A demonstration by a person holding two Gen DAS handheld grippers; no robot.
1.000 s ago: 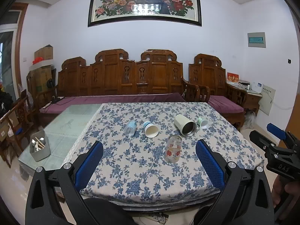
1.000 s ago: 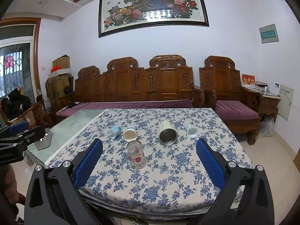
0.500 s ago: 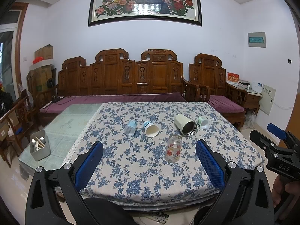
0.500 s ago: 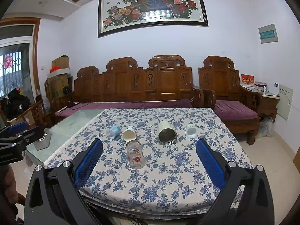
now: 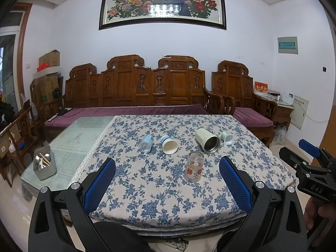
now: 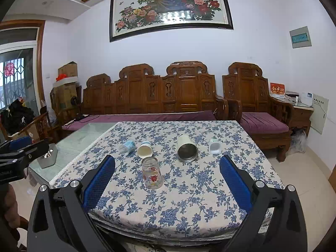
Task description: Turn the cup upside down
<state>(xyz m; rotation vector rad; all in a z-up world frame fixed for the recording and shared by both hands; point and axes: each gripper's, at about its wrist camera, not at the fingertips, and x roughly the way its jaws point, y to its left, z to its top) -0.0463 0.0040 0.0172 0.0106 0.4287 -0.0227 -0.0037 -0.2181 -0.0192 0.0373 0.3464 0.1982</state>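
A clear glass cup with red flowers (image 5: 194, 166) stands on the floral tablecloth (image 5: 159, 184), narrower end up; it also shows in the right wrist view (image 6: 152, 172). Behind it lie on their sides a small plastic bottle (image 5: 146, 143), a white paper cup (image 5: 169, 144), a cream steel tumbler (image 5: 207, 140) and a small green-white cup (image 5: 226, 137). My left gripper (image 5: 167, 179) is open and empty, short of the table's near edge. My right gripper (image 6: 167, 178) is open and empty too, also short of the table.
A grey tub of utensils (image 5: 44, 165) sits on the bare glass part of the table (image 5: 79, 134) at left. A carved wooden sofa (image 5: 155, 90) stands behind the table. The right gripper shows at the left view's right edge (image 5: 308, 163).
Both grippers have barely moved; the right wrist view has crept slightly toward the table. Nothing on the table has moved.
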